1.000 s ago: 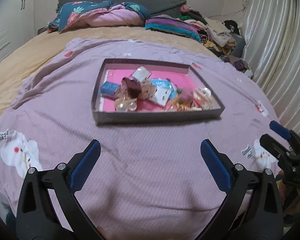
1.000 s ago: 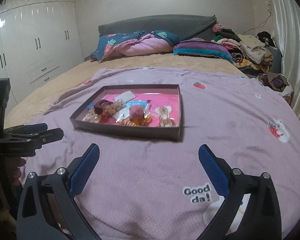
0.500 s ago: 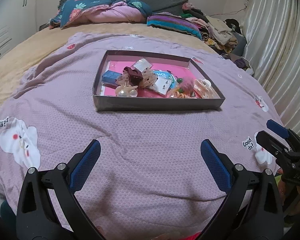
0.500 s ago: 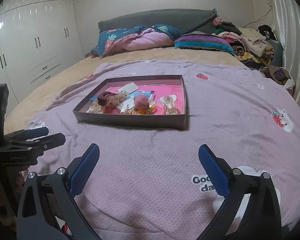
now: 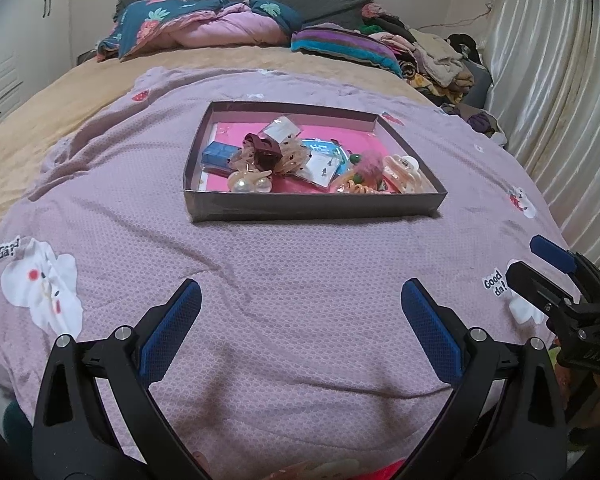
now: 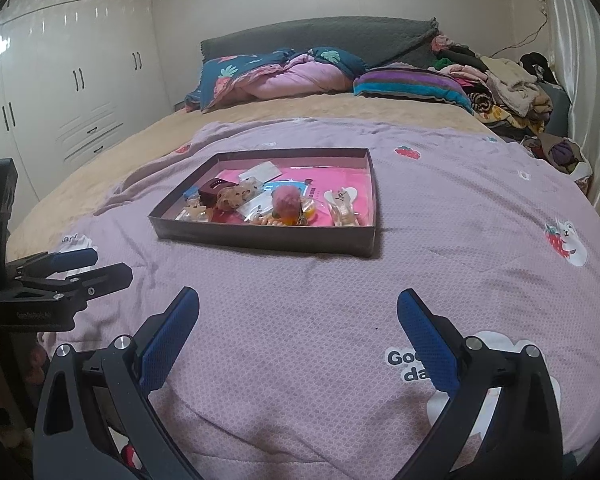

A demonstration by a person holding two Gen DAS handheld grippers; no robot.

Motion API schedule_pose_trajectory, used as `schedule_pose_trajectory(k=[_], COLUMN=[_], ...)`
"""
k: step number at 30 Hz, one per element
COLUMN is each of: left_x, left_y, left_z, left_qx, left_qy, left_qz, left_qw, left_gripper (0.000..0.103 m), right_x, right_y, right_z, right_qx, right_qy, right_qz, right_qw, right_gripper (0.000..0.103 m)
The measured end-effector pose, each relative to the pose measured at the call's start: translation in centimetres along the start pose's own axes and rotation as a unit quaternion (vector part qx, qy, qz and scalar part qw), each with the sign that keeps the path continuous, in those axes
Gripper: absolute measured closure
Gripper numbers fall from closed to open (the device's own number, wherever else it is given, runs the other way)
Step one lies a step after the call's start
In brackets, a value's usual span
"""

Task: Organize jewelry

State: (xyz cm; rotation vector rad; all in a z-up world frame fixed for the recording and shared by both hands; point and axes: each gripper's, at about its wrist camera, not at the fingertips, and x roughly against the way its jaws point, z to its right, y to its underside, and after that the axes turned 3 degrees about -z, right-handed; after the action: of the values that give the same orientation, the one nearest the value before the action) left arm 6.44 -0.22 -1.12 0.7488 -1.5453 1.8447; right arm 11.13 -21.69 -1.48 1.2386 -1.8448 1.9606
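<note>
A shallow dark box (image 5: pixel 312 206) (image 6: pixel 260 238) with a pink floor lies on the purple bedspread. Inside it lie several loose pieces: a blue box (image 5: pixel 217 155), a dark red scrunchie (image 5: pixel 262 148), pearl earrings (image 5: pixel 250 185), a pink pompom (image 5: pixel 370 162) (image 6: pixel 286 200), a cream hair claw (image 5: pixel 404 172) (image 6: pixel 342 210) and carded earrings (image 5: pixel 320 166). My left gripper (image 5: pixel 300 312) is open and empty, well short of the box. My right gripper (image 6: pixel 298 316) is open and empty too, and shows in the left wrist view (image 5: pixel 548 268).
The bed carries a tan sheet, a folded floral quilt (image 6: pixel 276 72) and a striped blanket (image 6: pixel 412 84) at the head. A heap of clothes (image 6: pixel 508 88) lies at the far right by the curtain. White wardrobes (image 6: pixel 72 80) stand at the left.
Both grippers have drawn back and risen a little from the box, so it sits farther away in both views. Both stay open and empty.
</note>
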Motion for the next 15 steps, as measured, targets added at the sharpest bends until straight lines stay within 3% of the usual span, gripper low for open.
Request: schedule_pose_trajectory(k=[15], left_x=[0.3], left_y=[0.14], left_z=[-0.29], left_qx=[0.005], left_qy=[-0.004], left_qz=[-0.003], left_qw=[1.0], left_gripper=[0.009], right_x=[0.07], right_y=[-0.04], right_z=[-0.08], right_qx=[0.0], right_qy=[-0.001], right_qz=[-0.003], right_qw=[1.0], right_gripper=[0.004])
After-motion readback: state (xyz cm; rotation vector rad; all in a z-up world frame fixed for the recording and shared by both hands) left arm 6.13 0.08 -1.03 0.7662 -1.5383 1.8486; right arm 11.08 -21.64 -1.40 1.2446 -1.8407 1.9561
